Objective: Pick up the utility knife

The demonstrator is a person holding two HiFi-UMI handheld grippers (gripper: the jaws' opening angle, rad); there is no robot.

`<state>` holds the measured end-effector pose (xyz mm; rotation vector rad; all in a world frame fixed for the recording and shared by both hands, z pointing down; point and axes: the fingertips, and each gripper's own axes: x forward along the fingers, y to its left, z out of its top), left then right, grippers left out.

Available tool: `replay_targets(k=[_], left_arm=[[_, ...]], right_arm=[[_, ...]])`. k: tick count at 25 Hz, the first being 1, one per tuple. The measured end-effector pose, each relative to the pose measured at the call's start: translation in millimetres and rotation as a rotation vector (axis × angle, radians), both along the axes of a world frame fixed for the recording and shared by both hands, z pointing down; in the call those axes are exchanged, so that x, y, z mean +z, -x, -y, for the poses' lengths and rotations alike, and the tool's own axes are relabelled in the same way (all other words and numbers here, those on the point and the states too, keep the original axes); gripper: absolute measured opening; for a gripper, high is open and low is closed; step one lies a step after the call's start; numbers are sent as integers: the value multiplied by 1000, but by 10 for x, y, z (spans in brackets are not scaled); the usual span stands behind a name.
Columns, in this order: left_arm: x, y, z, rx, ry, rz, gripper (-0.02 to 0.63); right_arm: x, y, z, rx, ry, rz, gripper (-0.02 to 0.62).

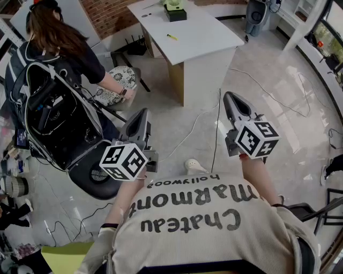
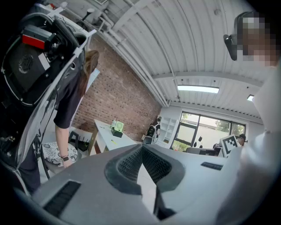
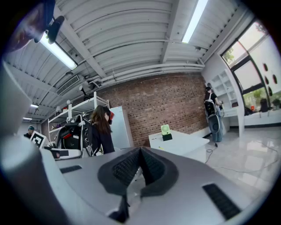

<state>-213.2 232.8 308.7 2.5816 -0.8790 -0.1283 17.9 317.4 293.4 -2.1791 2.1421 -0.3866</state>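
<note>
The utility knife [image 1: 171,37] is a small yellow thing lying on the white table [image 1: 198,40], far ahead of both grippers. It shows as a yellow speck [image 2: 113,141] in the left gripper view and again [image 3: 161,148] in the right gripper view. My left gripper [image 1: 140,115] is held level at waist height, its jaws shut with nothing between them [image 2: 142,147]. My right gripper [image 1: 231,99] is also shut and holds nothing [image 3: 140,150]. Both point toward the table from some way off.
A green device on a black base [image 1: 174,8] stands at the table's far end. A person with a large black backpack [image 1: 53,101] bends over a patterned stool [image 1: 115,83] at the left. Cables [image 1: 217,123] trail across the glossy floor between me and the table.
</note>
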Motion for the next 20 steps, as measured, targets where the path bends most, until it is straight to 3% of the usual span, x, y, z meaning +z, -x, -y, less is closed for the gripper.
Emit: replay_targets(k=[11, 17, 20], left_arm=[[39, 211, -118, 6, 14, -6, 2], [163, 58, 155, 4, 29, -1, 2], [207, -77, 412, -10, 37, 1, 2]], right_arm=[[95, 267, -131, -10, 30, 8, 3], [239, 101, 165, 0, 50, 25, 3], [341, -127, 431, 31, 60, 88, 3]])
